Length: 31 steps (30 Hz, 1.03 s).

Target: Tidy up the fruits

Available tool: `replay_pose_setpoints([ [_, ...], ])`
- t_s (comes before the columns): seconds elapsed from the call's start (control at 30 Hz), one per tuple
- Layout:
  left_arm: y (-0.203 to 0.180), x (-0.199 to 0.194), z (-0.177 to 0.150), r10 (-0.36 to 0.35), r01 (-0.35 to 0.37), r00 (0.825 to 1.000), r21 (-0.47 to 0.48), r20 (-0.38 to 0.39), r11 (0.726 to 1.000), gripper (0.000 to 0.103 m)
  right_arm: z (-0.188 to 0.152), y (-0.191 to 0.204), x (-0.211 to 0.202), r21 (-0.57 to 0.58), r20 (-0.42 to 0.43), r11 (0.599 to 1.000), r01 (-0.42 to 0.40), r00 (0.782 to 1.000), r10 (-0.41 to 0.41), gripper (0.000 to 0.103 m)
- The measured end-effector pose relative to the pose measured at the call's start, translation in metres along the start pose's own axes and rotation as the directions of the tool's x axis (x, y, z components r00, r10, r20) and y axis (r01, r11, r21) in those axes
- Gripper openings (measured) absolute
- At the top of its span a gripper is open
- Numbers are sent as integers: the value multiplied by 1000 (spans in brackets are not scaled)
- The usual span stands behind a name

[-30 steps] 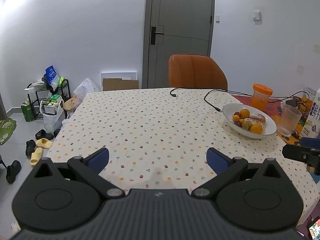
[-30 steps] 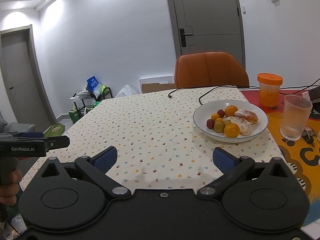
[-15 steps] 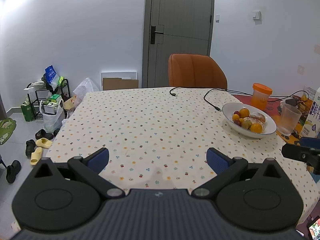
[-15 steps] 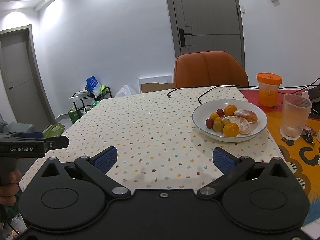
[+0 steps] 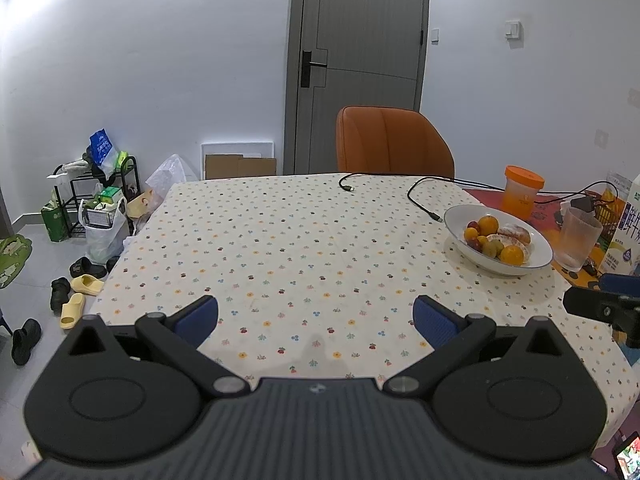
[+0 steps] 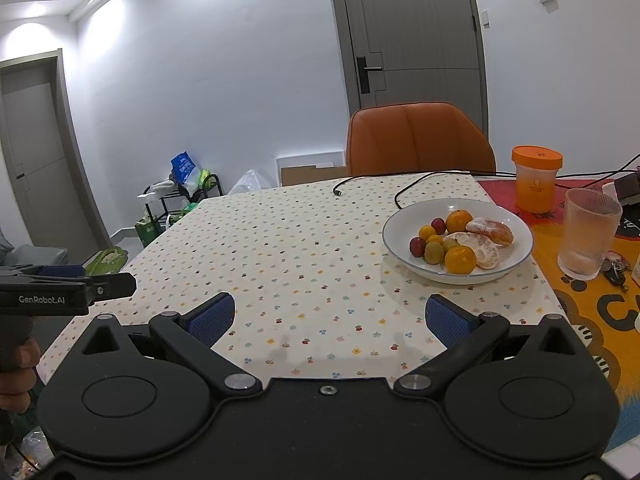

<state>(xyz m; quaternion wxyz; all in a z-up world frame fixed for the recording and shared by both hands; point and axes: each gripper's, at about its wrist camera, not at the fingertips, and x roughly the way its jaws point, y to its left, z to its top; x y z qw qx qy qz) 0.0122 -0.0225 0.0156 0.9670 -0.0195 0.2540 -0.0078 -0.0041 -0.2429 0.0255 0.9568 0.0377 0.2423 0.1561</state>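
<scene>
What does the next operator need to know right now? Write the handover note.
Left gripper: open, empty, over the near part of the tablecloth.
Right gripper: open, empty, short of the bowl.
White bowl holds all the fruit: two whole oranges, peeled orange pieces, small red and yellow-green fruits. A ribbed glass and an orange-lidded jar stand beside it.
Done: no fruit out of the bowl.
Left: all the sorting.

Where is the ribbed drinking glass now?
In the right wrist view, the ribbed glass stands on the right, beside the white fruit bowl, in front of the orange-lidded jar.
</scene>
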Motion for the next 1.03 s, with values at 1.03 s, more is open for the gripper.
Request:
replay_pose_setpoints([
  [1.03, -4, 4, -1, -8, 8, 1000, 2, -19, 1000, 103, -2, -7, 0, 8, -2, 1000, 23, 1000, -23, 103],
])
